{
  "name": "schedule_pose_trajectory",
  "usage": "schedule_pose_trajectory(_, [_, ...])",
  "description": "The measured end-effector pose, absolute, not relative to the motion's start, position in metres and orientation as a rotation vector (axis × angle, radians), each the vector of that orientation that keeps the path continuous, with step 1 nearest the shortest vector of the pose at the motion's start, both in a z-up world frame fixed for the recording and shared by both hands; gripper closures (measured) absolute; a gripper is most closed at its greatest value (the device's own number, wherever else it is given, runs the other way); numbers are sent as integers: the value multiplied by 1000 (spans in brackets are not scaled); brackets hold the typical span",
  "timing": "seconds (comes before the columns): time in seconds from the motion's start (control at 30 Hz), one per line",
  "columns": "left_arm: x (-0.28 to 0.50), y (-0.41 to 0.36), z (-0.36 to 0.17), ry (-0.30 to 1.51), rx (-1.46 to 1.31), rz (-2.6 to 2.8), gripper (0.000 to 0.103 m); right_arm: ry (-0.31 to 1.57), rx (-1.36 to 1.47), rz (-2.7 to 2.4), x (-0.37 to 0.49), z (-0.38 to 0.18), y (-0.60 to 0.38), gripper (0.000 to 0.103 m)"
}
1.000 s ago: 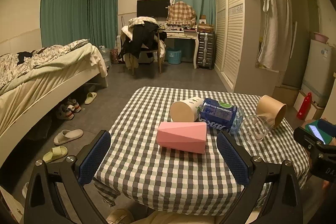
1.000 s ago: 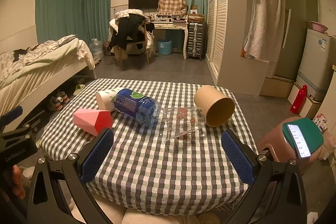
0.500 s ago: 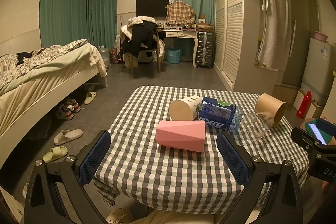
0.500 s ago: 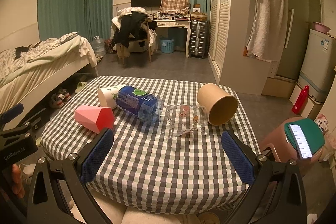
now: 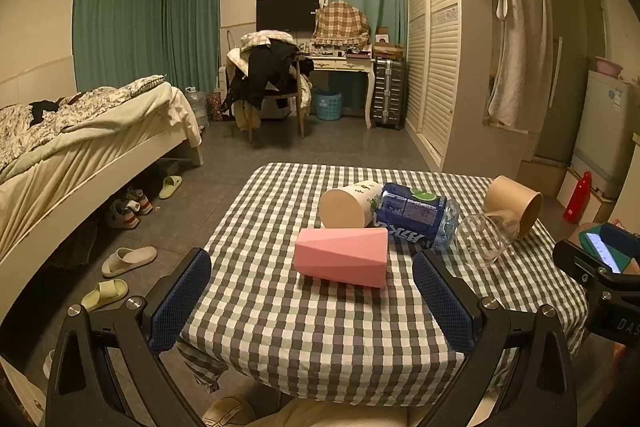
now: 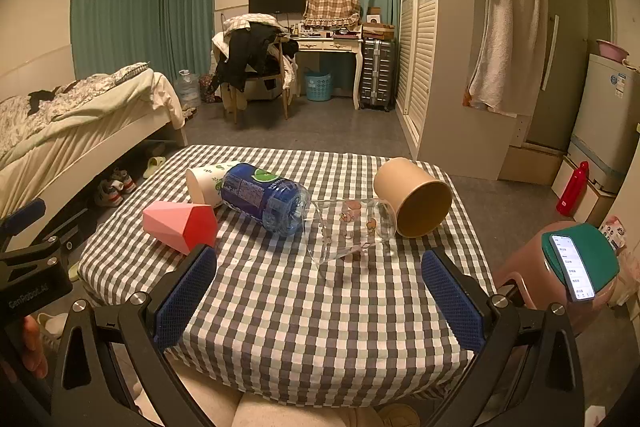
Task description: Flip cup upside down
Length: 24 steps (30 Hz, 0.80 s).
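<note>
Several cups lie on their sides on the checked table (image 5: 320, 339): a pink faceted cup (image 5: 340, 257) (image 6: 180, 225), a white paper cup (image 5: 346, 205) (image 6: 204, 183), a blue plastic cup (image 5: 416, 215) (image 6: 266, 199), a clear glass (image 5: 486, 237) (image 6: 350, 229) and a brown paper cup (image 5: 514, 205) (image 6: 414, 197). My left gripper (image 5: 312, 301) is open and empty, in front of the pink cup. My right gripper (image 6: 318, 297) is open and empty, in front of the glass.
A bed (image 5: 80, 131) stands to the left with shoes and slippers (image 5: 128, 259) on the floor. A stool with a phone (image 6: 572, 267) is at the table's right. A wardrobe (image 6: 440, 67), desk and chair are behind.
Both grippers have edged slightly closer to the table; the cups sit a little higher in the right view. Nothing on the table has moved.
</note>
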<state>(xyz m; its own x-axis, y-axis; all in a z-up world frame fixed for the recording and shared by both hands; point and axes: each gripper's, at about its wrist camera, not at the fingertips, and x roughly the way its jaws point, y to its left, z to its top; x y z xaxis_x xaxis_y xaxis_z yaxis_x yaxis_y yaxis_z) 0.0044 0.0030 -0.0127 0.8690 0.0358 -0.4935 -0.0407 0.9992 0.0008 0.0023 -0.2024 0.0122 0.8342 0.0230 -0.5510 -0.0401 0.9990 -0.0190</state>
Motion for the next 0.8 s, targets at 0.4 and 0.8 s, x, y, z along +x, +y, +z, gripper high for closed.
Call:
schedule_pose_trajectory(0.4, [5, 3, -12, 515, -8, 40, 0, 581, -37, 44, 1, 14, -199, 0])
schedule_pose_trajectory(0.8, [6, 2, -11, 519, -8, 40, 0, 582, -42, 50, 0, 14, -197, 0])
